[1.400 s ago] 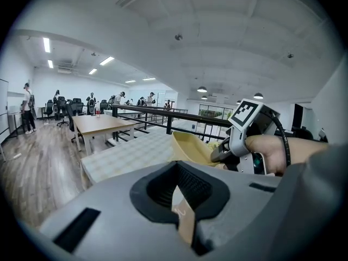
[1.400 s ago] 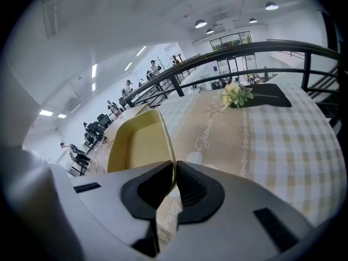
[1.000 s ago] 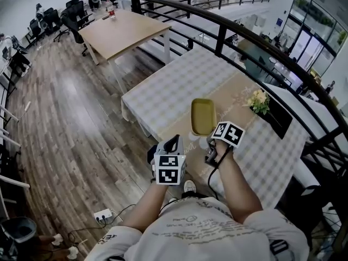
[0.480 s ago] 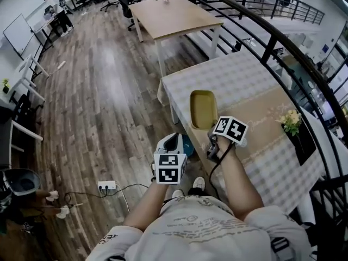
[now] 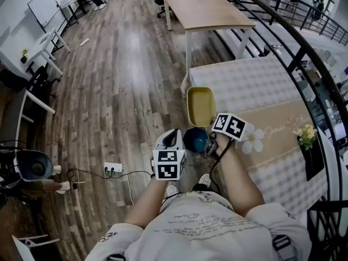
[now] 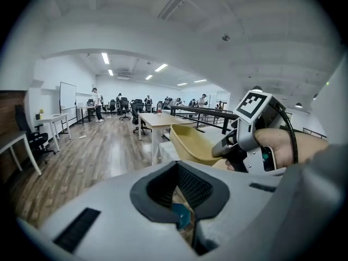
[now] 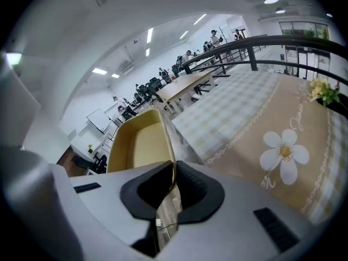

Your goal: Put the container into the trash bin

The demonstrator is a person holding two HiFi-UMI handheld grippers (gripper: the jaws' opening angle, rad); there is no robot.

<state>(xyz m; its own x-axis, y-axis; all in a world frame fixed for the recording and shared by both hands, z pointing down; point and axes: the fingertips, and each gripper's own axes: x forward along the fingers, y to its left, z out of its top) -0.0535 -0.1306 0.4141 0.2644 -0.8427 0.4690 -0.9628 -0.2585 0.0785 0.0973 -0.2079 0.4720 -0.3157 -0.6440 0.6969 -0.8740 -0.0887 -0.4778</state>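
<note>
The yellow oblong container (image 5: 200,105) hangs in the air past the table's left edge, its hollow side up. My right gripper (image 5: 208,137) is shut on its near rim; in the right gripper view the thin wall (image 7: 138,143) stands pinched between the black pads (image 7: 187,186). A round dark-teal trash bin (image 5: 194,140) stands on the floor just below, between my two grippers. My left gripper (image 5: 174,137) is beside the bin, its jaws a little apart with nothing in them; a bit of teal (image 6: 182,216) shows through the gap. The left gripper view also catches the container (image 6: 193,143) and the right gripper (image 6: 228,145).
A table with checked cloth and beige daisy runner (image 5: 255,86) lies to the right, with flowers (image 5: 306,136) on it. A black railing (image 5: 304,53) runs behind. A wooden table (image 5: 209,10) stands farther off. A power strip (image 5: 113,167) and cables lie on the plank floor.
Both grippers and the container have swung left, off the cloth table and out over the floor. The teal bin has come into sight beneath them.
</note>
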